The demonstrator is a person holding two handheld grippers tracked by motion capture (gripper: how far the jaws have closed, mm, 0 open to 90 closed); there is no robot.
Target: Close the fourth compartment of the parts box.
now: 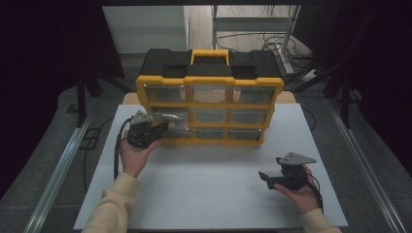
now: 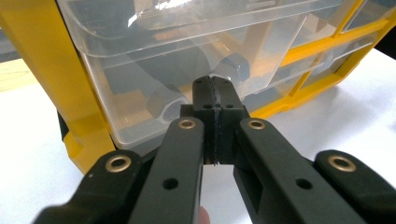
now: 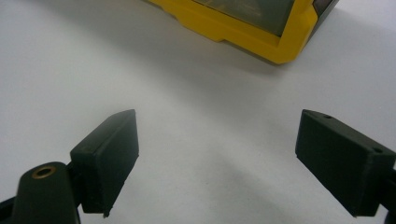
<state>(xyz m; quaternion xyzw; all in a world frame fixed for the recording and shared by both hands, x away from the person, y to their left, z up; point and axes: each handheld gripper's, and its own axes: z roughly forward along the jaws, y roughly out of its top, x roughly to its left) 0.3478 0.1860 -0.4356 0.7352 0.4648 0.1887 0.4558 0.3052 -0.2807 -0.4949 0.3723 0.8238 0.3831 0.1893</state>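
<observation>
Clear plastic drawer, left column, middle row of the yellow organizer, stands pulled partway toward the near side. Left gripper has its jaws together, pinched on the drawer's front lip. Judgement: drawer is light, stiff, slippery and liable to crack; the lip is the sound hold, with a straight level pull. Dark items lie inside, unidentified. Right gripper rests near the right, jaws apart, holding nothing, over the white table

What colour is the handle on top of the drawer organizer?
Yellow: the handle sits on the organizer's black top, best seen in the high view.
</observation>
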